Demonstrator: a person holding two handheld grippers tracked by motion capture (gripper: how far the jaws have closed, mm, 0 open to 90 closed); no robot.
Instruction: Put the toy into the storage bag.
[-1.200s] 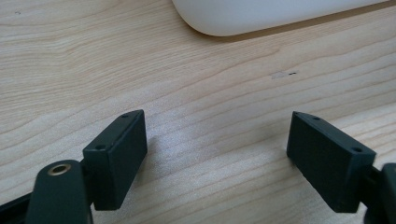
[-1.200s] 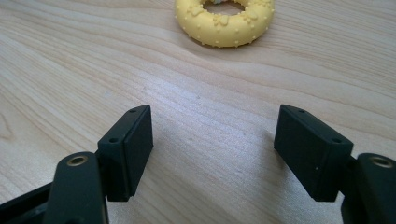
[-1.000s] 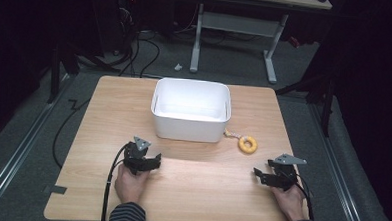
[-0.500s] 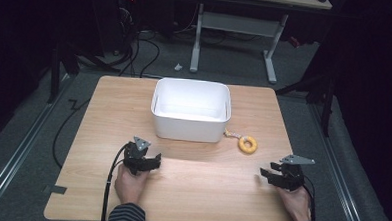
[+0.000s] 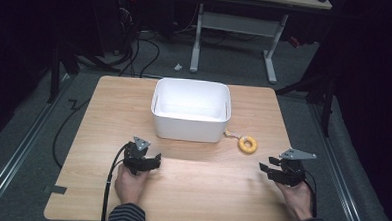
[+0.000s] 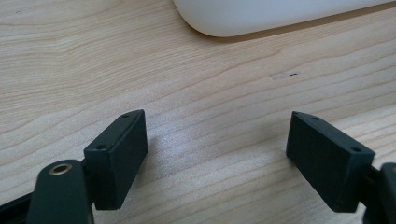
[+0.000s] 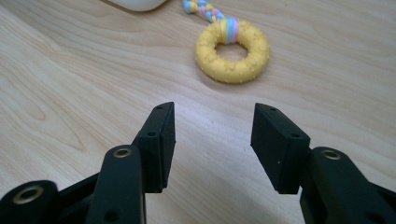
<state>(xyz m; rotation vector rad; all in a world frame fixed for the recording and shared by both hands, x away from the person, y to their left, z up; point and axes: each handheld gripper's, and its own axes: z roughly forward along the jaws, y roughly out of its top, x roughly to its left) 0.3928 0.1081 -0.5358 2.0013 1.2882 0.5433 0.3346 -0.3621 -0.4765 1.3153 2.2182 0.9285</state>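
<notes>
Currently your right hand-held gripper (image 5: 280,172) sits low over the near right part of the table (image 5: 195,190), jaws spread moderately wide with nothing between them. In the right gripper view (image 7: 212,144) bare wood shows in the gap.

Yellow ring toy (image 5: 247,144) lies flat on the table, just far and slightly left of that gripper, apart from it. Right gripper view puts the ring (image 7: 232,50) ahead of the jaw tips, a little right of the gap's centre line, not touching either jaw. Braided pastel cord (image 7: 205,10) is tied to the ring's far side and runs away toward the white tub (image 5: 191,110). High view shows the cord (image 5: 230,134) reaching the tub's near right corner; whether it touches the tub you cannot tell.

Your left hand-held gripper (image 5: 144,163) rests on the near left part of the table, just near of the tub. Jaws stand wide apart, wider than the right pair, holding nothing. Left gripper view (image 6: 215,154) shows plain wood grain between them and the tub's rounded lower edge (image 6: 280,16) at the far side.

Ring sits well apart from the left gripper, to its right. Tub stands upright around the table's middle, interior white.
</notes>
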